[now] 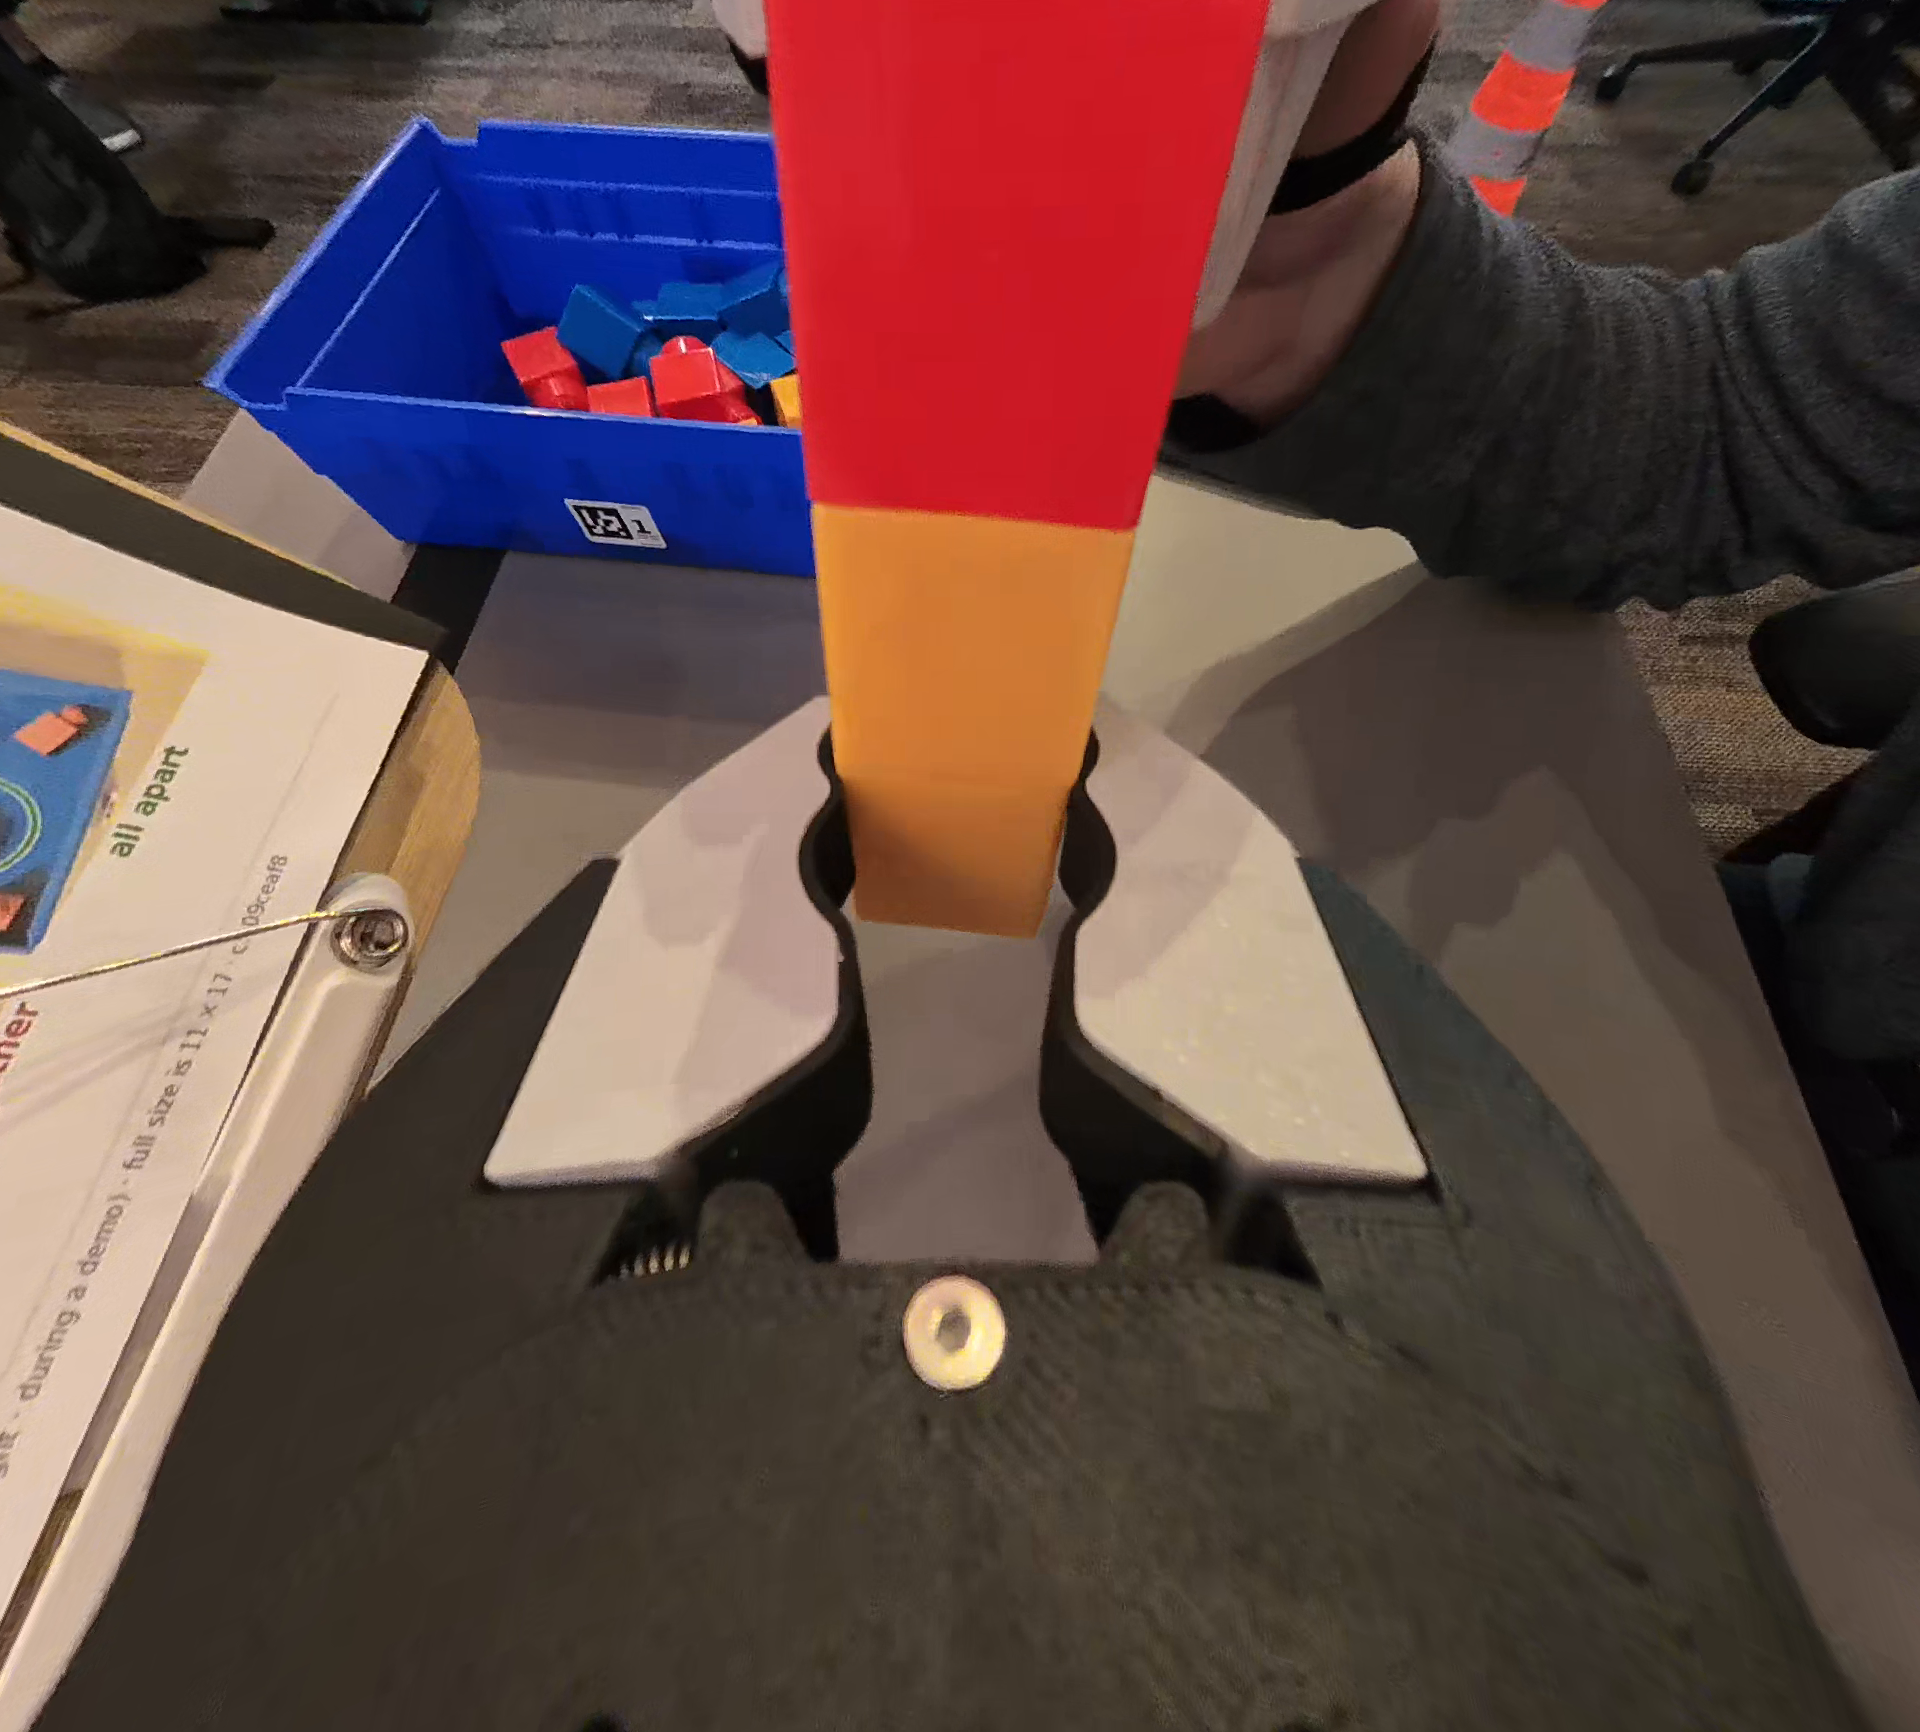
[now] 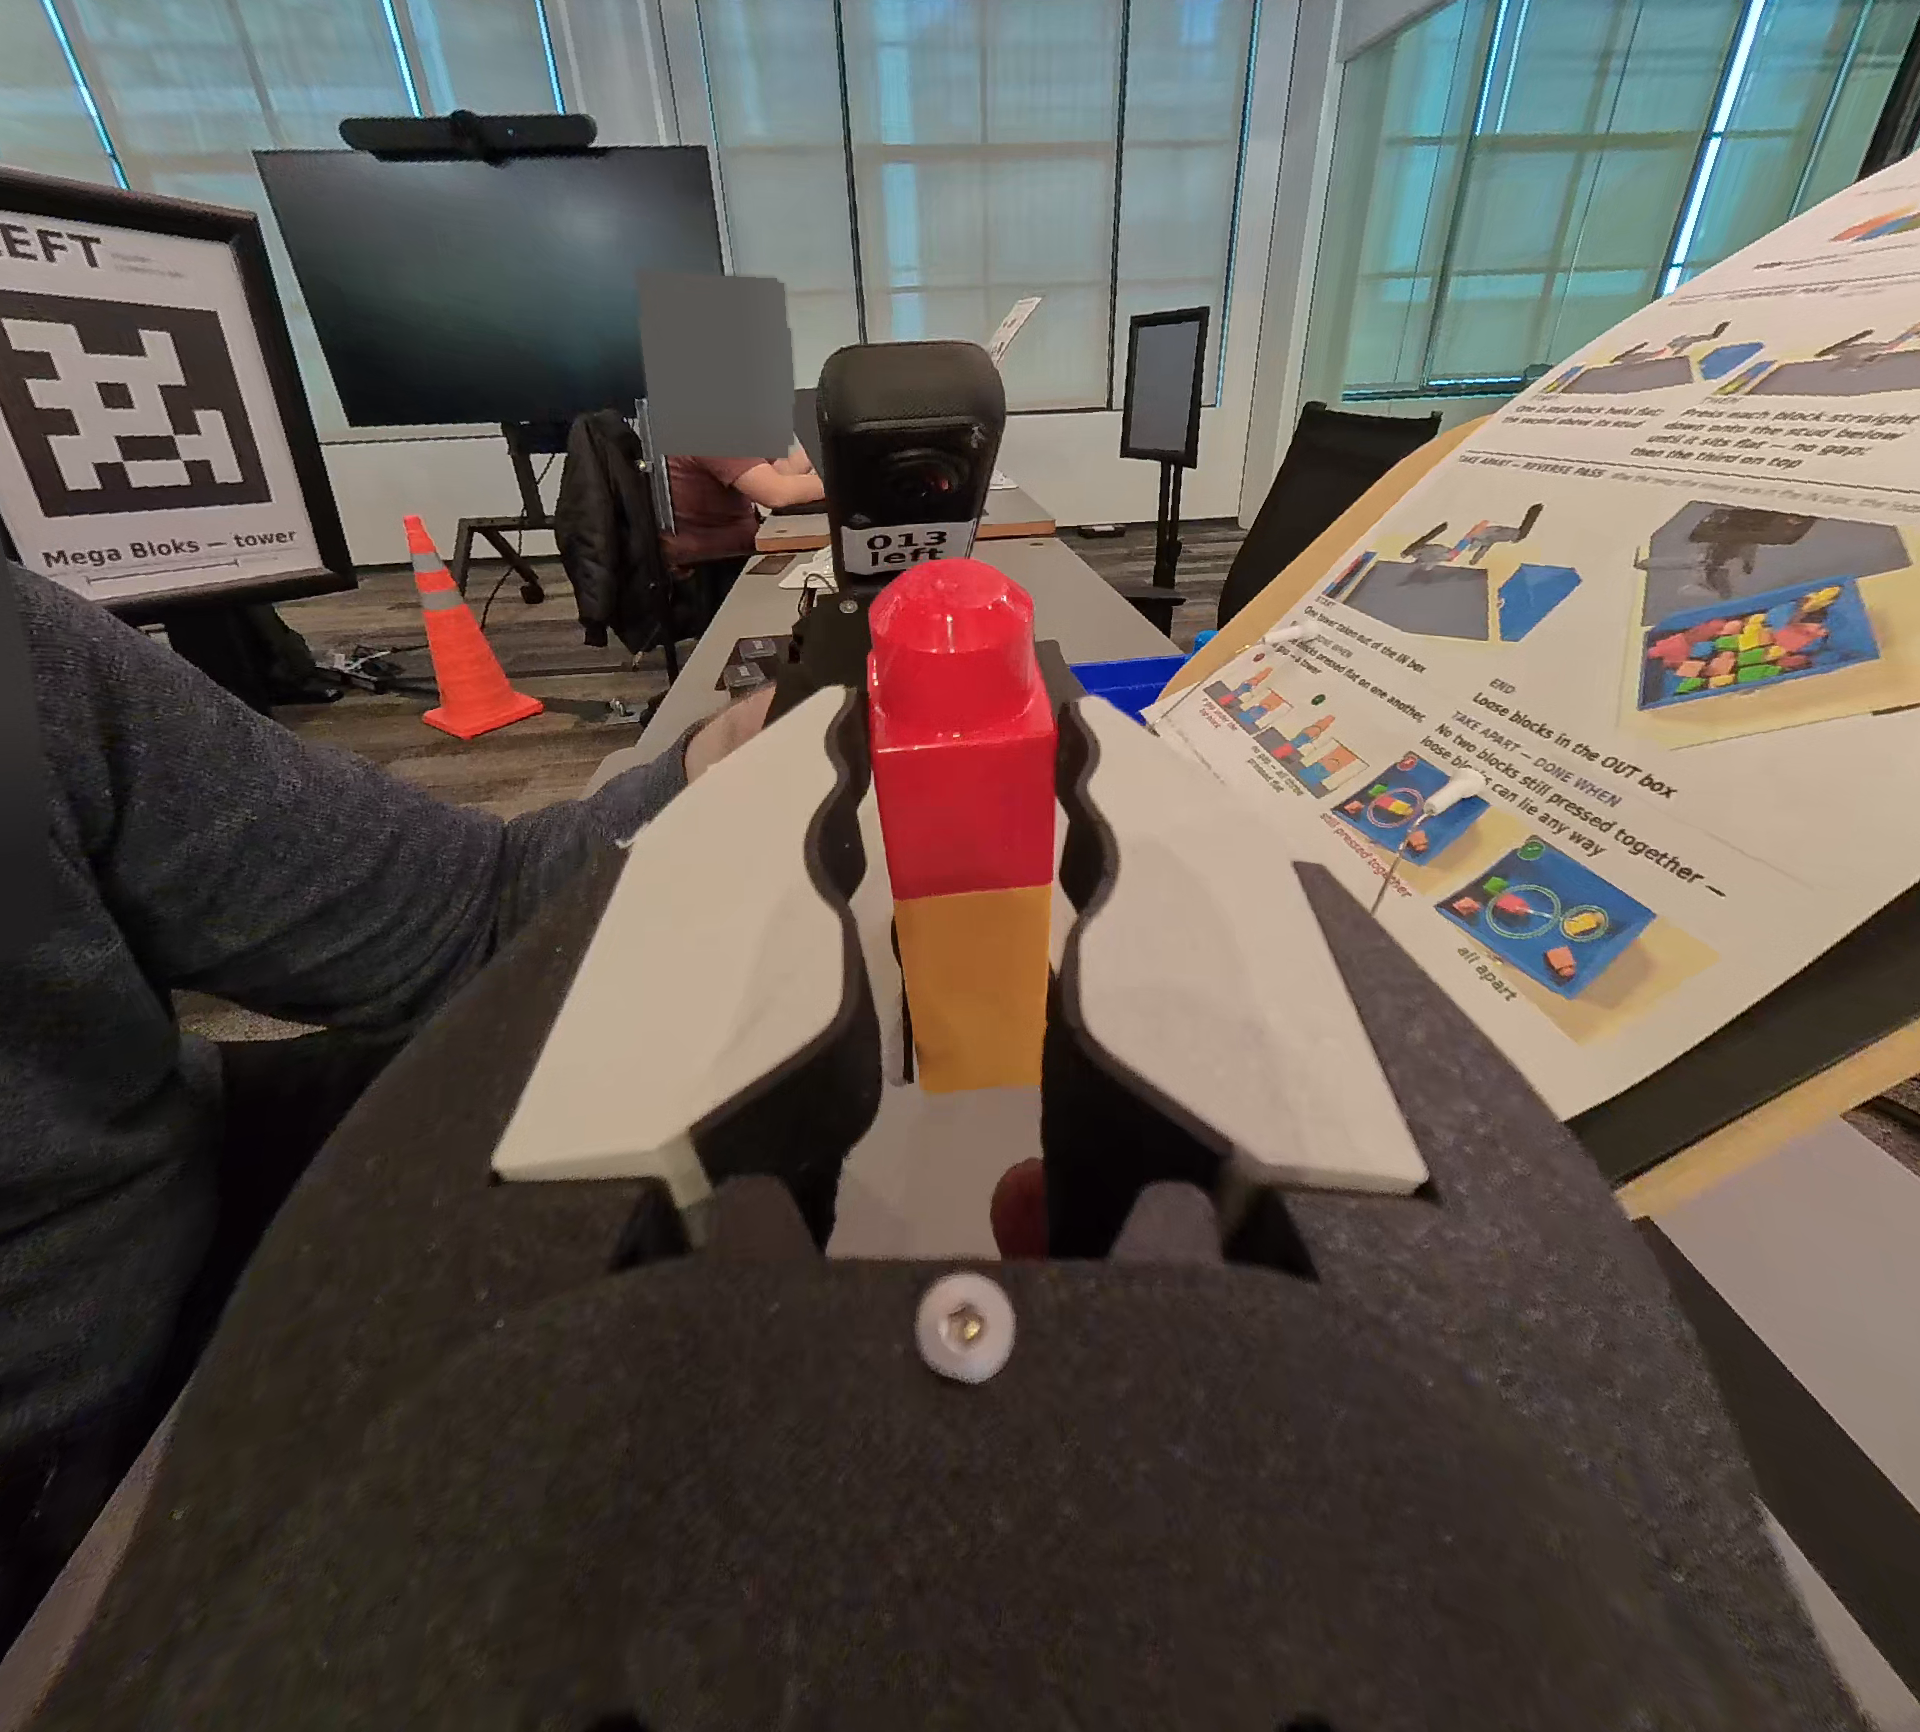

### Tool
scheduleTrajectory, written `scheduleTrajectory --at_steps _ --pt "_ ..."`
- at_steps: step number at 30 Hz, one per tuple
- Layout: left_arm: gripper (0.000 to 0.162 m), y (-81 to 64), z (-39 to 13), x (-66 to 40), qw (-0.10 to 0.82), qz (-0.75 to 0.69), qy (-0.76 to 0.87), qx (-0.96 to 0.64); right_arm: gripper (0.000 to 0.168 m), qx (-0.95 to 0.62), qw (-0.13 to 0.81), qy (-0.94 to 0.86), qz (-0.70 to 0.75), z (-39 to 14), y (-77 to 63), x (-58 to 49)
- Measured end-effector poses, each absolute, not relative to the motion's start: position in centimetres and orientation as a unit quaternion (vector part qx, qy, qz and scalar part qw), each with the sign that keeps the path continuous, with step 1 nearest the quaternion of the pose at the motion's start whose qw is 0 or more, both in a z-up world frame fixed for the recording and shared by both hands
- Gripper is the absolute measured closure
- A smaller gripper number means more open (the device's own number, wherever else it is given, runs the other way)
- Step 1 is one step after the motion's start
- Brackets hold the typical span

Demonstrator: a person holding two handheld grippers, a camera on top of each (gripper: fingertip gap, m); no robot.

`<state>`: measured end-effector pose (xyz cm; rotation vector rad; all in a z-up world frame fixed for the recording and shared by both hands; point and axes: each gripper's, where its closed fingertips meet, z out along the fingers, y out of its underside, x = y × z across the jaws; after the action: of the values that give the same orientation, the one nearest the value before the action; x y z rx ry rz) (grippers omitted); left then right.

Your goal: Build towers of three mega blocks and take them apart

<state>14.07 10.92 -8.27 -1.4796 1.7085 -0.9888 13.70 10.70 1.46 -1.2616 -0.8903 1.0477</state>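
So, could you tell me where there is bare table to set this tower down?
The grey table is bare right of the left gripper, toward the person's sleeve, and between the gripper and the blue bin. The left is crowded by the instruction board; the bin holds loose blocks.

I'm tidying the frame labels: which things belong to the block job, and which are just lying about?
Job:
- stacked red plastic block on orange plastic blocks
- left gripper
- right gripper
- blue plastic bin of loose blocks

Lying about:
- orange traffic cone
- black screen
- illustrated instruction sheet

Print shows on the blue bin's sticker (image 1: pixel 614 524), instruction sheet (image 2: pixel 1621 643), framed sign (image 2: pixel 145 404).
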Motion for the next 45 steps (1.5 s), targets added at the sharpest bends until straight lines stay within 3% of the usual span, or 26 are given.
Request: scheduleTrajectory --at_steps 5,21,26,34,42,45 --pt "0.126 10.5 -9.1 14.0 0.315 -0.365 0.668 -0.568 0.127 -0.549 0.591 -0.397 0.439 1.2 10.5 13.6" --pt "0.126 10.4 -9.5 14.1 0.307 -0.373 0.668 -0.566 0.135 -0.558 0.61 -0.426 0.367 0.8 10.8 13.5" --pt "0.126 11.4 -10.8 13.6 0.309 -0.326 0.68 -0.58 0.135 -0.541 0.631 -0.364 0.42 2.9 10.9 15.0" --pt "0.126 11.4 -9.5 13.4 0.32 -0.345 0.667 -0.577 0.135 -0.562 0.663 -0.334 0.365 4.2 11.6 19.5" --pt "0.126 11.8 -9.3 12.8 0.325 -0.334 0.667 -0.581 0.135 -0.728 0.637 -0.197 0.159 -1.4 17.1 34.0" --pt "0.126 11.8 -9.6 13.0 0.323 -0.331 0.669 -0.582 0.119 -0.783 0.588 -0.139 0.148 -5.0 18.4 37.6"
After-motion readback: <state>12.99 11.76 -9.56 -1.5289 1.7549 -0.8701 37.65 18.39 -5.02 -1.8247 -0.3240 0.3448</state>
